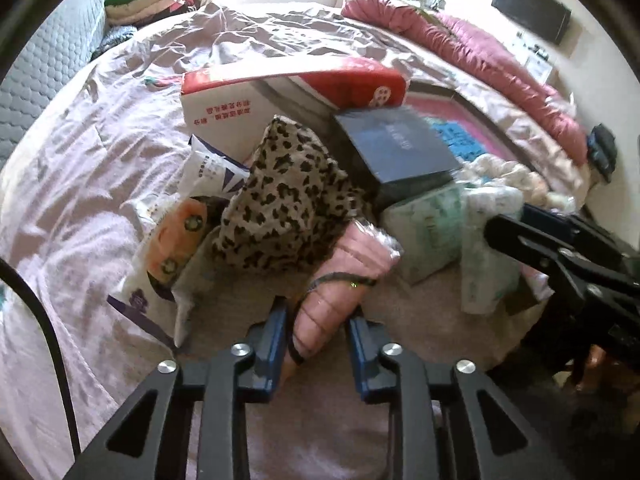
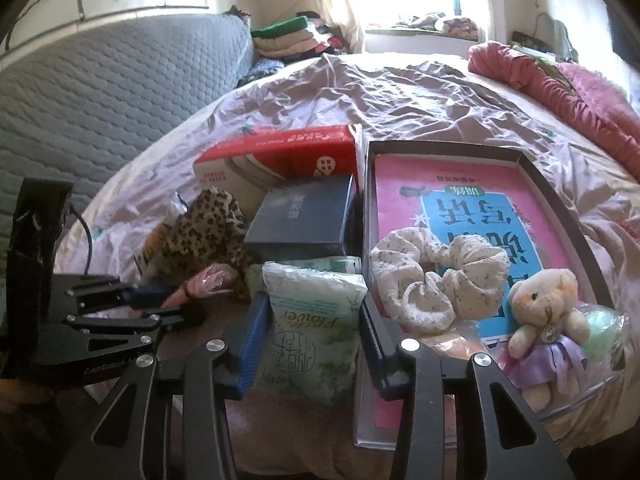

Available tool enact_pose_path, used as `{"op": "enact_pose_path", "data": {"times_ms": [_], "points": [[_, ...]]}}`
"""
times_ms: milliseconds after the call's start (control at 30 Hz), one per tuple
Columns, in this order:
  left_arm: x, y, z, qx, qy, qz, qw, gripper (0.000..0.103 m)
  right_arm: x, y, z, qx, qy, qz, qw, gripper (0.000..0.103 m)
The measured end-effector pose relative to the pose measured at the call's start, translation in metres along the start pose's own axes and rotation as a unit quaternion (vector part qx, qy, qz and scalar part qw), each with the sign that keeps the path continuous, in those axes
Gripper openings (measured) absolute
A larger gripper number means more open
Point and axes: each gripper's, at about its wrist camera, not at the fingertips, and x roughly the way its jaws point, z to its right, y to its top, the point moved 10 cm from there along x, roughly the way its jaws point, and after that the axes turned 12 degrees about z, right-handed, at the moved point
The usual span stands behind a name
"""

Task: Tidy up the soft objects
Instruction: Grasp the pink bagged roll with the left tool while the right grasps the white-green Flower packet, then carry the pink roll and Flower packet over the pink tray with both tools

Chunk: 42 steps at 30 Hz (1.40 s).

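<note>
My left gripper [image 1: 318,316] is shut on a pink pleated soft item in clear wrap [image 1: 344,276], with a dark strap around it, on the bed. It also shows at the left of the right wrist view [image 2: 168,304]. My right gripper [image 2: 310,312] is shut on a green-and-white tissue pack [image 2: 312,328] marked "Flower". A leopard-print cloth [image 1: 280,196] lies behind the pink item. In the open box [image 2: 560,200] lie a floral scrunchie [image 2: 424,280] and a small teddy bear [image 2: 548,320] in a purple dress.
A red-and-white carton [image 1: 288,88] and a dark blue box [image 1: 396,148] stand behind the pile. White printed bags [image 1: 208,176] lie at the left. A pink quilt [image 1: 480,52] runs along the far bed edge. A grey padded headboard [image 2: 100,88] is at the left.
</note>
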Motion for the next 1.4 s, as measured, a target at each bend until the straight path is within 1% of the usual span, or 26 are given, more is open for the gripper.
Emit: {"op": "enact_pose_path", "data": {"times_ms": [100,200,300,400,467,600,867,1100,1233,1400], "points": [[-0.004,-0.001,0.006,-0.009,-0.017,0.003,0.9998,0.024,-0.002,0.004,-0.001,0.004,0.004,0.007,1.0,0.045],[-0.008,0.0,0.009,-0.011,-0.019,0.006,0.9997,0.023,-0.005,0.007,-0.003,0.005,0.006,0.015,1.0,0.045],[-0.013,0.002,0.011,-0.024,-0.03,0.012,0.9992,0.022,-0.009,0.013,-0.002,0.005,0.008,0.026,1.0,0.045],[-0.018,0.006,0.012,-0.031,-0.033,0.02,0.9988,0.021,-0.011,0.015,-0.002,0.008,0.01,0.03,0.999,0.045],[-0.023,0.01,0.013,-0.035,-0.035,0.027,0.9984,0.019,-0.012,0.015,-0.001,0.009,0.011,0.032,0.999,0.045],[-0.033,0.019,0.02,-0.05,-0.051,0.044,0.9965,0.017,-0.016,0.02,-0.001,0.012,0.014,0.04,0.999,0.045],[-0.04,0.026,0.031,-0.047,-0.053,0.058,0.9958,0.015,-0.024,0.027,0.004,0.023,0.017,0.054,0.998,0.045],[-0.052,0.037,0.042,-0.051,-0.056,0.081,0.9939,0.015,-0.036,0.039,0.014,0.044,0.021,0.074,0.996,0.045],[-0.06,0.048,0.05,-0.064,-0.069,0.096,0.9909,0.015,-0.046,0.048,0.022,0.054,0.022,0.087,0.995,0.045],[-0.066,0.058,0.068,-0.054,-0.077,0.105,0.99,0.015,-0.061,0.058,0.039,0.068,0.012,0.104,0.992,0.045]]}}
